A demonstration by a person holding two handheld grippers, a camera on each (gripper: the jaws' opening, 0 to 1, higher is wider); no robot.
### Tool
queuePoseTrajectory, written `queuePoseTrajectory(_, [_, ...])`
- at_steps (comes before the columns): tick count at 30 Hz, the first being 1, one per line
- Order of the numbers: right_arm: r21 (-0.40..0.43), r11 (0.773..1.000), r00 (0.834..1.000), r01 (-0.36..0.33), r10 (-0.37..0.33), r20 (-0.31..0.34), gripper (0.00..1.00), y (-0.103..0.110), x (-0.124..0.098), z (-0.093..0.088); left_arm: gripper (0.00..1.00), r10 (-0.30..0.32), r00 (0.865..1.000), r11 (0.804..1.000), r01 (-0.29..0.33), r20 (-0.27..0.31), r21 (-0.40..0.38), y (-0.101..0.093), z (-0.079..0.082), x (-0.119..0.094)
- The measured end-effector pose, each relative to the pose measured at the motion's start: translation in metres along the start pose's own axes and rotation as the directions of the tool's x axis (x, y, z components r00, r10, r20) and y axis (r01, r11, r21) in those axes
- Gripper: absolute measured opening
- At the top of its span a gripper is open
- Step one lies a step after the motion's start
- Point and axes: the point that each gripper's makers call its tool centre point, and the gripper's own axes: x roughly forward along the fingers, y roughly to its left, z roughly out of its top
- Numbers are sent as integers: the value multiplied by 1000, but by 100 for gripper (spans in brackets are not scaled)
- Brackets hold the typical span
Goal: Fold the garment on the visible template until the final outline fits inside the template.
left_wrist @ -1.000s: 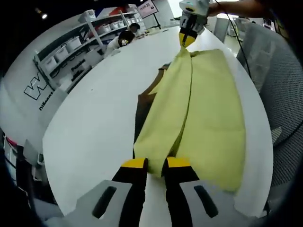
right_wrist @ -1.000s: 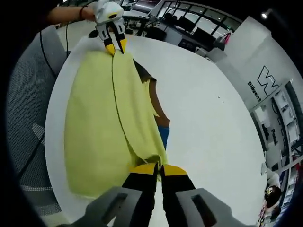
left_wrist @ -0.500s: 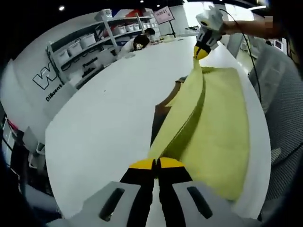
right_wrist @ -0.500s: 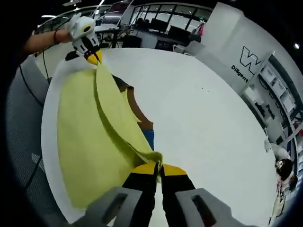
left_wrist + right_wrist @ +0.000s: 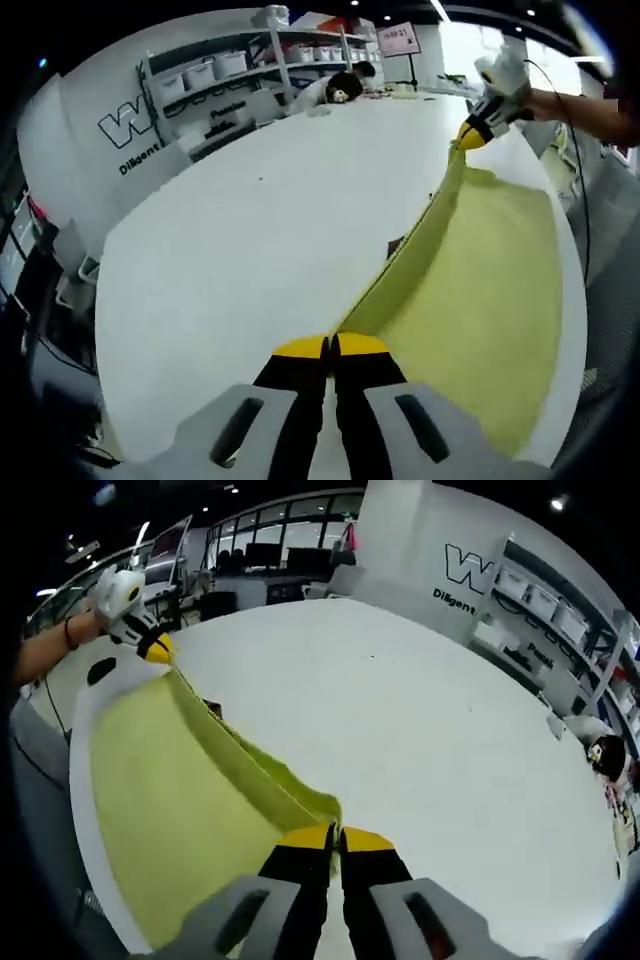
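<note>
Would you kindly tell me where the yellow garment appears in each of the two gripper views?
Left gripper view: yellow garment fills the right half, its lifted edge running from the bottom centre to the upper right.
Right gripper view: it fills the lower left, edge running to the upper left.
Shared landmark: the white table.

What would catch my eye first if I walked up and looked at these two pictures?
The big yellow garment spread over the near edge of the round white table. One long edge of it is lifted off the table, pinched at each end by a yellow-tipped gripper: the left gripper at one corner, the right gripper at the other. Beyond the table stand a white wall with dark lettering and shelves of white bins.
</note>
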Motion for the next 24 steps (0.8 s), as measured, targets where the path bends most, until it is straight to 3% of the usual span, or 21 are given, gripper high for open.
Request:
queuePoseTrajectory(7, [30,999,1000,13,-12,-21,0,-4,10,-3,1,25,999,996,-28,-38,-82,3,-6,11])
queuePoseTrajectory(16, [84,996,999,33,-31,-31,0,-11,20,-9,1,43,996,996,-48,-75,-72,3,-18,22])
queuePoseTrajectory(19, [114,992,998,61,-58,-23,0,-17,20,-10,5,69,996,993,-75,-64,-89,7,-17,21])
queuePoseTrajectory(23, [113,988,995,102,-101,-13,5,-25,12,-12,11,151,987,982,-157,-63,-102,23,-17,9])
queuePoseTrajectory(24, [104,989,995,104,-104,-4,5,-26,9,-12,10,143,988,983,-148,-55,-111,22,-16,5])
